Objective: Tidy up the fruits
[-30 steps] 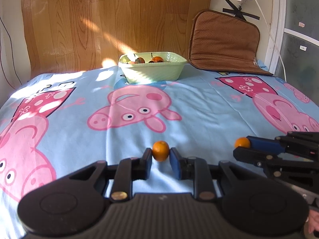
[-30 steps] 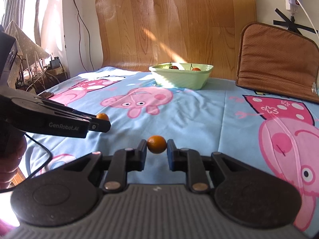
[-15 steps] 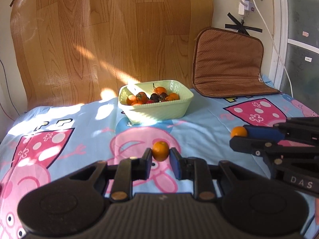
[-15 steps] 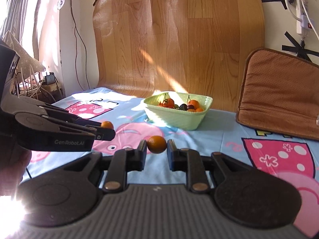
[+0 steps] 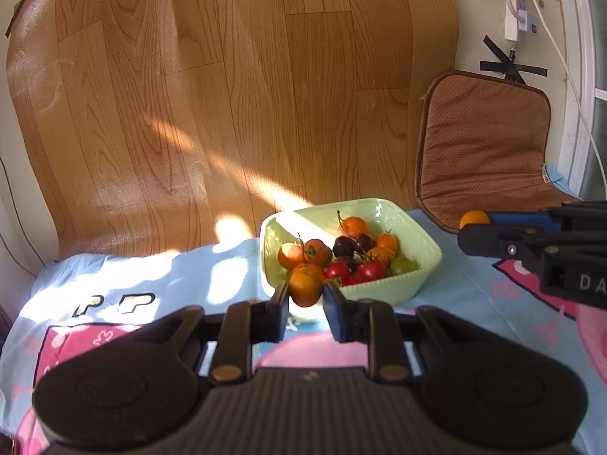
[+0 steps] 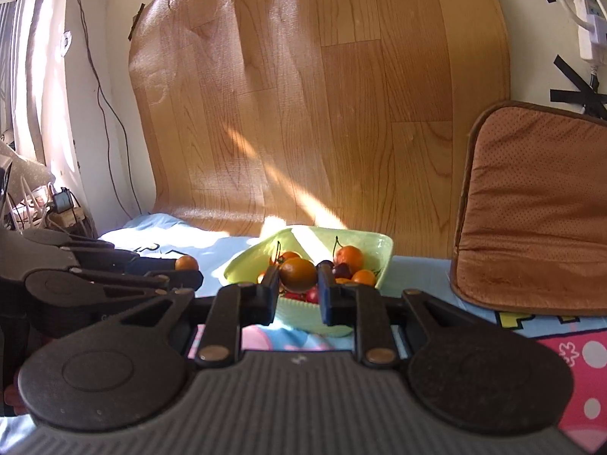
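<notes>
My left gripper (image 5: 305, 294) is shut on a small orange fruit (image 5: 304, 286), held just in front of the near rim of the pale green bowl (image 5: 421, 244). The bowl holds several orange, red, dark and green small fruits (image 5: 356, 258). My right gripper (image 6: 297, 282) is shut on another small orange fruit (image 6: 298, 274), also hanging at the bowl's (image 6: 381, 244) near rim. In each wrist view the other gripper shows from the side with its orange fruit at the tip (image 5: 474, 218) (image 6: 186, 262).
The bowl stands on a blue cartoon-pig cloth (image 5: 114, 284) near its far edge. Behind it a wood-pattern sheet (image 5: 246, 94) leans on the wall. A brown cushion (image 5: 481, 148) leans at the right, with a power strip and cables (image 5: 518, 11) above.
Both grippers have moved forward and up across the cloth with their fruits, from mid-table to right at the bowl, which now looms large.
</notes>
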A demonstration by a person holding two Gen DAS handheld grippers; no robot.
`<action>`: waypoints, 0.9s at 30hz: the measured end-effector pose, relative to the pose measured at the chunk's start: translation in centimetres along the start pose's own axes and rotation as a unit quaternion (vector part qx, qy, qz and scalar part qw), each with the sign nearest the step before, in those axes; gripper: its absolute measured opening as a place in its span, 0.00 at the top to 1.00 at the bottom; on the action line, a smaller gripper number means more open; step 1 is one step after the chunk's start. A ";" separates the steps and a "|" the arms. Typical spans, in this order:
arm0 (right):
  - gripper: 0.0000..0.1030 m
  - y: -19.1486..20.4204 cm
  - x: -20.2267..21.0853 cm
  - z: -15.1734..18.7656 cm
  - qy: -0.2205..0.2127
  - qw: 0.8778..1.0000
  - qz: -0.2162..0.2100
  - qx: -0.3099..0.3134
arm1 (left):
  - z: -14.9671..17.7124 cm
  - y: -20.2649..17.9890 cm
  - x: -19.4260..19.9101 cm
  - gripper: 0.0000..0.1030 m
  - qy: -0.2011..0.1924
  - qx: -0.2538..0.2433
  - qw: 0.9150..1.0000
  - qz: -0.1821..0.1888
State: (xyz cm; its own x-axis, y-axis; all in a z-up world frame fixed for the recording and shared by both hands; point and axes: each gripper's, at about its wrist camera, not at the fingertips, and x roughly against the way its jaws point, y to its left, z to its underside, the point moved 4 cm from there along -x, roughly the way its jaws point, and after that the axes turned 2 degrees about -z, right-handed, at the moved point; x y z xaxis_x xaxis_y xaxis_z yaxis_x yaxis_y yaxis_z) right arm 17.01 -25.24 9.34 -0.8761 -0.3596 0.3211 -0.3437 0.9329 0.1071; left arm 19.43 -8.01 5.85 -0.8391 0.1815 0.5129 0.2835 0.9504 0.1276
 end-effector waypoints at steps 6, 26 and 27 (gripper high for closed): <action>0.77 -1.0 -3.8 -1.2 0.011 1.000 0.007 0.002 | -2.7 0.6 -3.7 0.80 0.001 0.002 1.000 -0.006; 0.75 -5.7 -15.0 -0.4 0.072 0.997 0.024 -0.017 | -4.4 1.2 -17.2 0.77 0.052 0.005 0.999 -0.003; 0.74 -5.8 -15.1 -0.3 0.072 0.997 0.024 -0.018 | -4.4 1.1 -17.1 0.73 0.051 0.002 0.999 -0.008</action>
State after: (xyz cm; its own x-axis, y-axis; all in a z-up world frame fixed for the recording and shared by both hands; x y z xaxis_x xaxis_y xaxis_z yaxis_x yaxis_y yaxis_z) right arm 32.30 -25.24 4.18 -0.8328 -0.3116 0.4575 -0.2882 0.9498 0.1221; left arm 36.15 -11.16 0.89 -0.7919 0.1400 0.5944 0.2691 0.9538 0.1338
